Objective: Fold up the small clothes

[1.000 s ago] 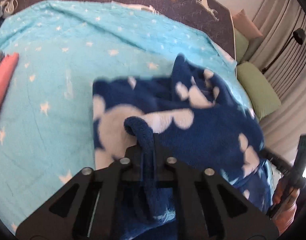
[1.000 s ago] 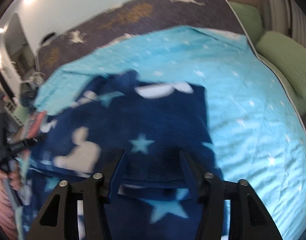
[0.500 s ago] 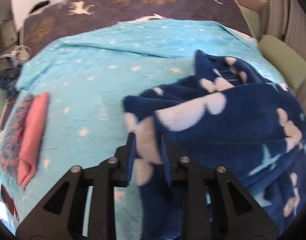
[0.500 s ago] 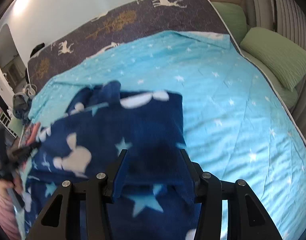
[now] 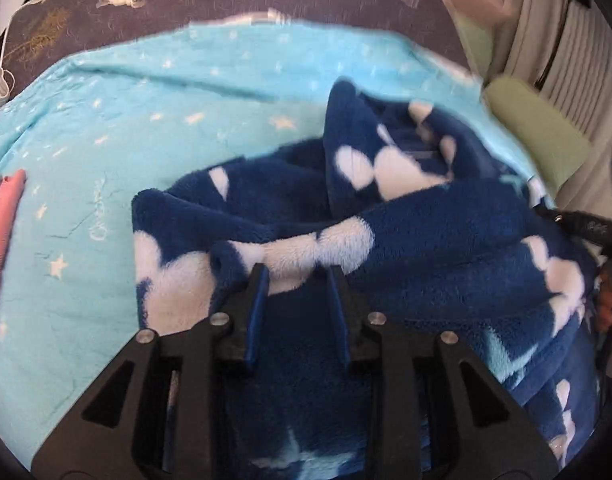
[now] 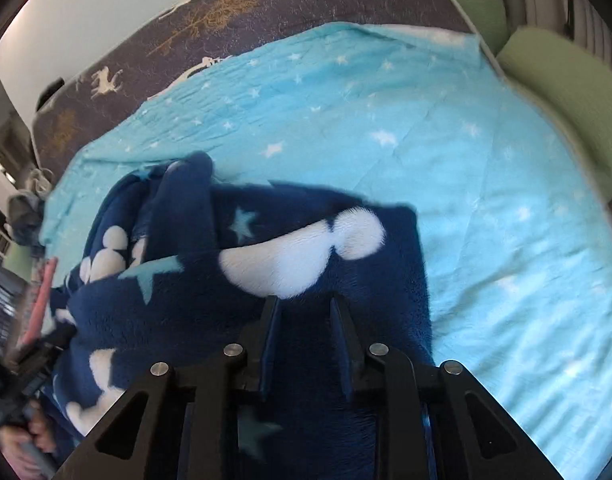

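- navy fleece garment [image 5: 446, 248] sits bunched on the turquoise star blanket [image 5: 118, 152]
- left gripper [image 5: 296, 276] jaws opening, fleece between them
- right gripper [image 6: 304, 306] jaws closing over the fleece, not pinching yet

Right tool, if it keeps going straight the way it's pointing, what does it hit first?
Most likely the navy fleece garment: the right tool already has its closing jaws around that fabric, with the turquoise blanket beyond.

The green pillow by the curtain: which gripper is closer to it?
Right, probably. The right gripper works the fleece edge toward the pillow; the left gripper sits farther across the fleece, toward the pink cloth.
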Available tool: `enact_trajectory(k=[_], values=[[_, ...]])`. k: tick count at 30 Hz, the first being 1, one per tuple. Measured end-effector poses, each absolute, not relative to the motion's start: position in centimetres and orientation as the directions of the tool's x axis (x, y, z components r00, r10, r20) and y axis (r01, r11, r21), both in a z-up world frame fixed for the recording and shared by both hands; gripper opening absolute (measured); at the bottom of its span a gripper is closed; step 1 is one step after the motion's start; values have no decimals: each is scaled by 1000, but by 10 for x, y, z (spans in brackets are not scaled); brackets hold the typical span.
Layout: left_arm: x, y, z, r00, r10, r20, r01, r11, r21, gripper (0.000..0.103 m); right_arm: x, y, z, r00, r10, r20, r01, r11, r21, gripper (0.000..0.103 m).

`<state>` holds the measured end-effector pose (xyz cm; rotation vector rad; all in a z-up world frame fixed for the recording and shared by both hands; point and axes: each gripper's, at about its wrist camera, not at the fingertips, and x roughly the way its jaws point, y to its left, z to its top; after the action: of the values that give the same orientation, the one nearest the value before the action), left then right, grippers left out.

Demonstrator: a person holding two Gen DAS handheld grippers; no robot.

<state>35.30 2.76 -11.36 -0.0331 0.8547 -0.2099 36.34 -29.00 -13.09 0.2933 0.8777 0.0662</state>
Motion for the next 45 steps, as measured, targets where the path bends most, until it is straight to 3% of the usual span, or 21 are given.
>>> enact_trajectory(k=[7,10,11,12,17,22,26,28,29,30,31,32,33,37,45], values=[[349,23,-81,610,-195,-768,170,979,-113,33,352,-286,-113,662,177,-728,53,958,281,27],[348,15,-46,680,-226,-697,204,972,-116,52,357,-287,-89,677,281,-681,-21,931,363,29],[356,13,-39,693,-222,-686,197,974,-116,65,363,-284,-81,681,281,-676,-32,934,356,34],[370,10,-34,696,-228,-681,196,973,-124,69,369,-279,-76,679,276,-680,-36,938,345,43],[450,-3,-51,603,-277,-748,162,961,-225,69,422,-253,-73,624,351,-698,-62,913,403,46],[498,-6,-82,569,-245,-785,64,965,-255,69,465,-246,-94,564,447,-694,-43,855,516,51],[519,4,-104,501,-392,-772,18,896,-443,69,490,-255,-111,555,514,-654,4,784,620,59],[526,8,-116,465,-495,-735,-6,828,-561,59,504,-256,-118,545,549,-634,16,749,663,60],[527,8,-121,450,-542,-710,-7,792,-610,36,513,-254,-122,528,574,-626,20,728,685,60],[530,7,-127,426,-589,-687,-6,757,-653,23,520,-251,-126,504,599,-623,24,711,703,60],[530,7,-129,420,-606,-676,-5,743,-669,22,527,-247,-130,484,612,-625,28,704,710,56],[528,7,-128,425,-612,-667,11,741,-672,17,530,-245,-132,483,614,-625,27,703,711,23],[525,9,-125,430,-630,-646,35,727,-685,16,533,-242,-133,481,606,-633,34,709,704,8],[506,38,-108,452,-790,-414,157,527,-835,15,532,-261,-139,537,615,-578,98,635,766,7],[515,58,-134,408,-813,-415,37,469,-882,15,540,-285,-168,449,795,-408,72,423,903,9]])
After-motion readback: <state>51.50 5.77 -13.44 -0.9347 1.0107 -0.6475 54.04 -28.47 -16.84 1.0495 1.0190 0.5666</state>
